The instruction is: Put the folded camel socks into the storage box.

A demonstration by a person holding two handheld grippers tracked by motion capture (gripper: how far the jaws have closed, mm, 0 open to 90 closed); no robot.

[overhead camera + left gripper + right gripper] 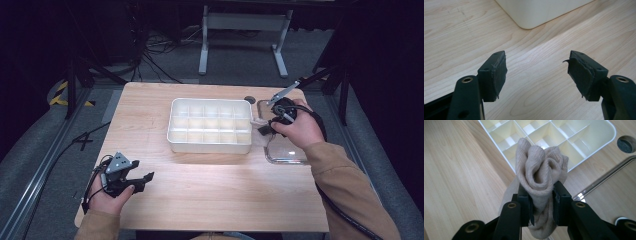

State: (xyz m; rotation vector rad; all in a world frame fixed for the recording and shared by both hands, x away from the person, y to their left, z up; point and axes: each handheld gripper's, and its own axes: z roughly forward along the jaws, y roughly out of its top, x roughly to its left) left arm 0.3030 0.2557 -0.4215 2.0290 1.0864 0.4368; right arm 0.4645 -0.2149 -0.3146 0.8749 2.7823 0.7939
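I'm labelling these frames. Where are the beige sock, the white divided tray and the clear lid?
beige sock (540,167), right gripper view, on its bunched top fold.
white divided tray (208,147), high view, on its near outer wall.
clear lid (287,152), high view, on its near part.

A pale wooden counter (210,195) carries a white divided tray (209,144) at its middle and a clear flat container (286,152) just beside it, right

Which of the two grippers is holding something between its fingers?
The right gripper. Its fingers are clamped on a rolled beige sock beside the white divided tray; the left gripper is open, with bare table between its fingers.
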